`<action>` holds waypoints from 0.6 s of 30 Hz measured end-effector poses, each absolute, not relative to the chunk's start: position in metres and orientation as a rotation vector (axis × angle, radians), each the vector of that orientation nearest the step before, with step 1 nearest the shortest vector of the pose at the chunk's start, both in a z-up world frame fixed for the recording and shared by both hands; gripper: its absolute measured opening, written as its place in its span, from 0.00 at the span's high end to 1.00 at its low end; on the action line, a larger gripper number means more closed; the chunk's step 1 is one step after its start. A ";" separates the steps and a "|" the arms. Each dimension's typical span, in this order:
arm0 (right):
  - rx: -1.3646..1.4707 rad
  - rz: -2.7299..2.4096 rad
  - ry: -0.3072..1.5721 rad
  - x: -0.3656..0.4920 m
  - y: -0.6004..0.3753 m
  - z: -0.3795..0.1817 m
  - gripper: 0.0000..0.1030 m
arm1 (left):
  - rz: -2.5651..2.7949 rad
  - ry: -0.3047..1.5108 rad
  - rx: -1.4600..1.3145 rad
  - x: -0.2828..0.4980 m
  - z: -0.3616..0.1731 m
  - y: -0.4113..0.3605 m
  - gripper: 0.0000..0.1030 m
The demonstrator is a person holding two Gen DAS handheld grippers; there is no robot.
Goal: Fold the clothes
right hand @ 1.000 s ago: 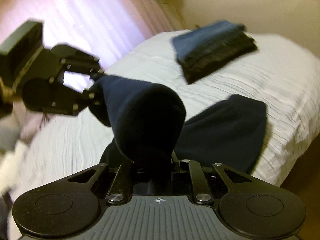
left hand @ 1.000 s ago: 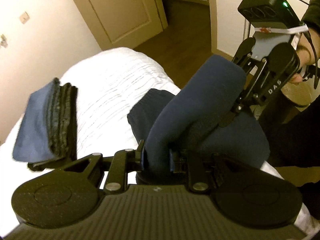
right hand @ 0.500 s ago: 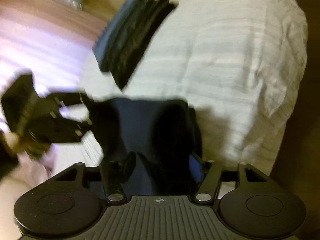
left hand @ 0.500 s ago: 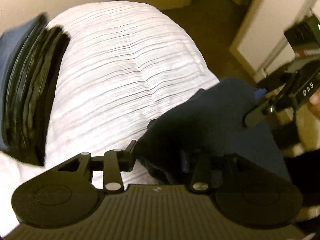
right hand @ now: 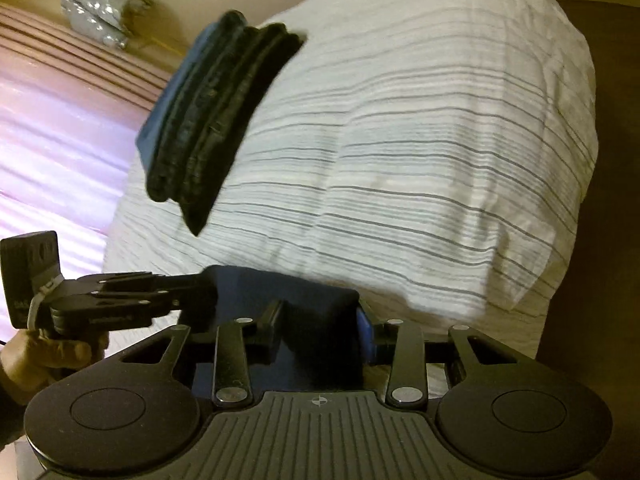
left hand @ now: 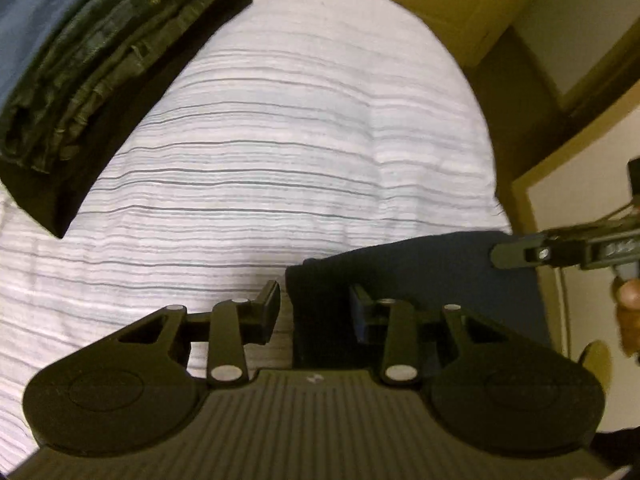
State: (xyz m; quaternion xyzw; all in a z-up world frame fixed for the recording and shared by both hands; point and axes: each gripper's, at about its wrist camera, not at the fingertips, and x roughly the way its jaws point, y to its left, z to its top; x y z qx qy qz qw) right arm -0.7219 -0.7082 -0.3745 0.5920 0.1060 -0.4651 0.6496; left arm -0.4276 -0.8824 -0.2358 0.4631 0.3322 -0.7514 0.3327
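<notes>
A dark navy garment (left hand: 420, 276) lies folded flat at the near edge of the bed; it also shows in the right wrist view (right hand: 280, 292). My left gripper (left hand: 316, 308) is open, its fingers spread at the garment's left edge. My right gripper (right hand: 320, 320) is open, with the garment's edge lying between its spread fingers. The right gripper also shows at the right of the left wrist view (left hand: 508, 254). The left gripper shows at the left of the right wrist view (right hand: 204, 292).
A stack of folded dark clothes with a blue top piece (left hand: 80, 60) lies on the white striped bedspread (left hand: 300, 140), also in the right wrist view (right hand: 216, 120). A door and wooden floor (left hand: 520, 80) lie beyond the bed. Pink curtains (right hand: 48, 140) hang at the left.
Both grippers brought the lifted navy fold down onto the bed and opened, letting go of the cloth. The garment now lies flat.
</notes>
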 end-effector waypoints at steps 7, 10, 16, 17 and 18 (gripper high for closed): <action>1.189 -1.084 0.298 -0.716 -0.705 -0.327 0.51 | -1.899 0.884 1.058 -0.374 -0.186 -0.859 0.66; 1.077 -1.033 0.310 -0.705 -0.694 -0.301 0.46 | -1.842 0.873 0.985 -0.342 -0.162 -0.823 0.66; 0.941 -0.731 0.467 -0.640 -0.692 -0.298 0.46 | -1.713 0.987 0.905 -0.300 -0.157 -0.725 0.67; 0.934 -0.691 0.502 -0.628 -0.694 -0.303 0.46 | -1.690 1.010 0.892 -0.297 -0.159 -0.707 0.67; 0.939 -0.677 0.553 -0.617 -0.699 -0.313 0.46 | -1.671 1.037 0.871 -0.294 -0.161 -0.691 0.67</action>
